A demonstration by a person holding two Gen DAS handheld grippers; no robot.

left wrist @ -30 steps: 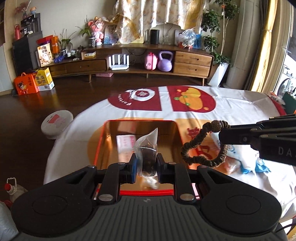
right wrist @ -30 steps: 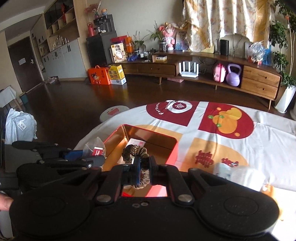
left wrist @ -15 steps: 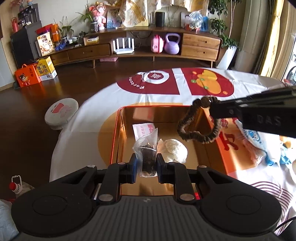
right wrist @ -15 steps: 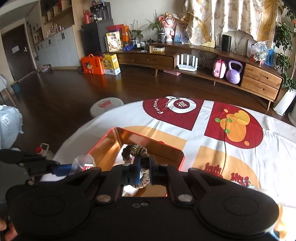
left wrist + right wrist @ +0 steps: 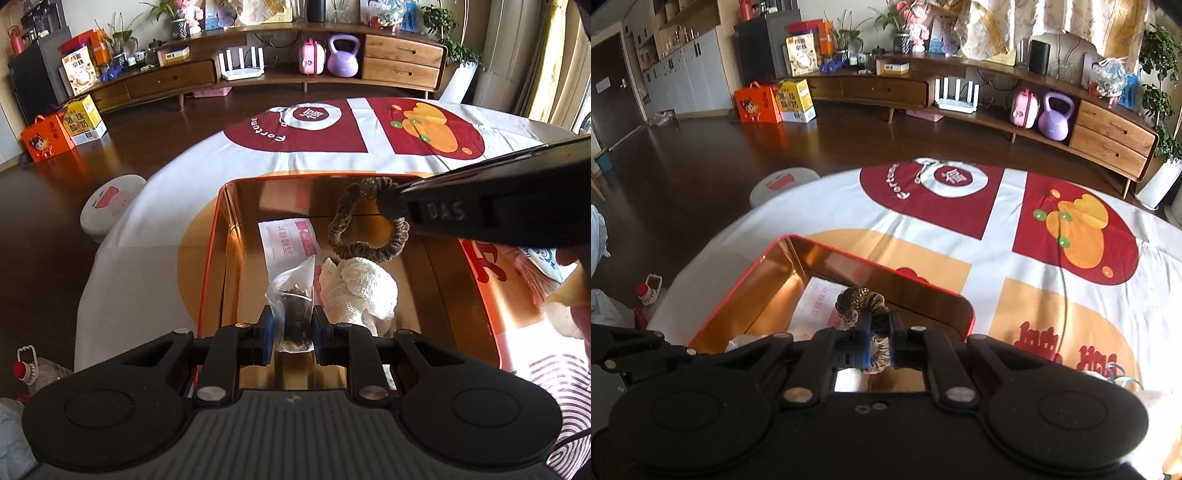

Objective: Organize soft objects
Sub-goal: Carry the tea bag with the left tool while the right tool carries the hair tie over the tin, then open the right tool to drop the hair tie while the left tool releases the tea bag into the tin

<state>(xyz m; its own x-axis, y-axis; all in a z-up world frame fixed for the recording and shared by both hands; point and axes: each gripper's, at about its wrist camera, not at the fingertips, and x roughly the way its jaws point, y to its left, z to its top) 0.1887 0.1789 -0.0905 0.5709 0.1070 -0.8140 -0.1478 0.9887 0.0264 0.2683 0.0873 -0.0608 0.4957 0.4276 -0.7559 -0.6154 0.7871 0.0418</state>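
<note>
The left gripper point(image 5: 293, 326) points forward and down over the near end of an open red tin point(image 5: 212, 266) with a shiny gold inside. Its jaws are clamped on a small clear bag point(image 5: 293, 306) of dark bits, which stands upright between the blue pads point(image 5: 266, 326) with its top corner poking up above them. The bag hangs just above the tin's floor at the near end.

Just right of the bag, a crumpled white cloth point(image 5: 356, 291) lies on the tin floor. Behind the bag a flat white and pink packet point(image 5: 286, 245) lies on the floor too, running toward the far wall.

The right gripper point(image 5: 877, 350) comes in from the right side, reaching level across the tin and held above it. Its jaws are shut tight on a brown scrunchie point(image 5: 364, 236), pinched at one side of the loop; the rest of the loop droops freely below the fingers, hanging in the air over the middle of the tin, above the cloth and the packet and not touching either. In the right wrist view the scrunchie point(image 5: 864, 304) bunches up in front of the pads, with the tin point(image 5: 916, 282) open beneath it.

The tin sits on a round table point(image 5: 155, 229) spread with a white cloth printed in red and orange. Farther right on the table, a blue and white package point(image 5: 546, 260) lies partly hidden behind the right gripper. Beyond the table edge a round white stool point(image 5: 112, 201) stands on the dark wooden floor point(image 5: 74, 177).
</note>
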